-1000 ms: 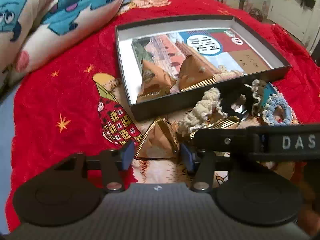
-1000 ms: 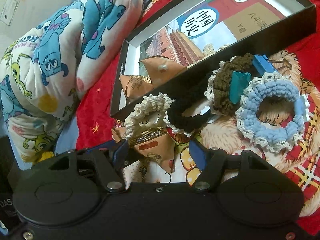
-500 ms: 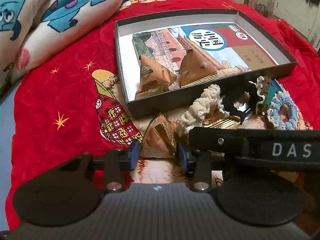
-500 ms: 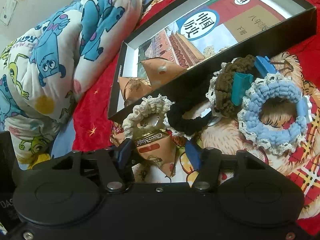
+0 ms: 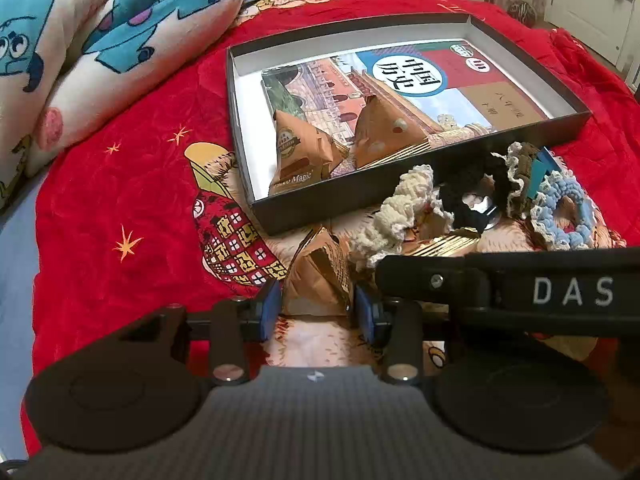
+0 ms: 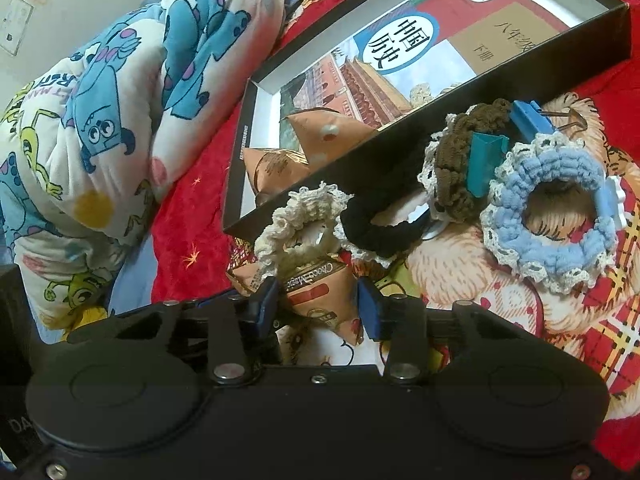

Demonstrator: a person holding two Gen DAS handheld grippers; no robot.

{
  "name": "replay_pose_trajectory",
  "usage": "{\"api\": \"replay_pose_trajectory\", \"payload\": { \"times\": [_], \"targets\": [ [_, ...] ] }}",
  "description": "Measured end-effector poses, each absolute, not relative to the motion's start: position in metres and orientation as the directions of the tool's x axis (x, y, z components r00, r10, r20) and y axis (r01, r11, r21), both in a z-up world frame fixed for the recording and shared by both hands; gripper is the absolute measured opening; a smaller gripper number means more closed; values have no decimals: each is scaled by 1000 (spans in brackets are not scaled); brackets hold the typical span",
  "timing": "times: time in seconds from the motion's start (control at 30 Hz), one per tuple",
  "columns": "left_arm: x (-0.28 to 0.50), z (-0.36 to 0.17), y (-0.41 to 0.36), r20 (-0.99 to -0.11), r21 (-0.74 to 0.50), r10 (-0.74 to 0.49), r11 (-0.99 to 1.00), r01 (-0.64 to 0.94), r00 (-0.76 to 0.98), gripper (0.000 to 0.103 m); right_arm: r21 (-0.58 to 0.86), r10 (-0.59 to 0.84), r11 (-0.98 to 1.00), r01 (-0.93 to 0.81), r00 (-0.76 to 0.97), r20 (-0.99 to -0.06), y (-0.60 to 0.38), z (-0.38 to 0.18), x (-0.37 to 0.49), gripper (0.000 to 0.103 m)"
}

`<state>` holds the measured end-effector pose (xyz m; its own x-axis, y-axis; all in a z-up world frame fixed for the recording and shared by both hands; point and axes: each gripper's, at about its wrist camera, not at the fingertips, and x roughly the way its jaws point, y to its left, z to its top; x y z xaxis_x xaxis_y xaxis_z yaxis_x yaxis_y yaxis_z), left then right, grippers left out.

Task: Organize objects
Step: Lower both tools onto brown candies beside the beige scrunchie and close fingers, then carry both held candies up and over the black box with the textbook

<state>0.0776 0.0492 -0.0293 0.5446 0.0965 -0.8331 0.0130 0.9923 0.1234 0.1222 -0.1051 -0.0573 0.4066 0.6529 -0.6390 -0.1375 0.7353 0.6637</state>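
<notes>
Left of the box (image 5: 256, 128): open red bedspread (image 5: 120, 184), then the quilt (image 5: 100, 40). Below the box's near wall: left gripper (image 5: 316, 312), jaws lately closing, pinches a brown packet (image 5: 320, 276); right gripper (image 6: 318, 302), jaws just closing, pinches a second packet (image 6: 320, 292) reading "Choco Magic". Right of these: cream hair tie (image 6: 296, 220), black hair tie (image 6: 380, 228), blue hair tie (image 6: 552, 216), crowding the wall.

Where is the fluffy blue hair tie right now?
The blue scrunchie lies on the red blanket outside the box, far right in both views, touching the brown scrunchie with the teal clip.
</notes>
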Motion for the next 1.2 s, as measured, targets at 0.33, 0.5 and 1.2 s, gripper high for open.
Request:
{"api": "replay_pose_trajectory", "payload": {
  "times": [0.33, 0.5, 1.2],
  "targets": [
    [70, -24, 48, -825, 134, 101, 991, 18, 555, 44, 687, 674, 714, -132, 393, -625, -109, -54, 119, 38],
    [69, -22, 49, -828, 128, 95, 992, 21, 553, 44, 686, 673, 716, -128, 390, -629, -111, -53, 117, 38],
    [65, -10, 50, -817, 93, 61, 995, 26, 573, 44, 711, 695, 694, -111, 363, -621, -129, -45, 114, 38]
  ]
}}
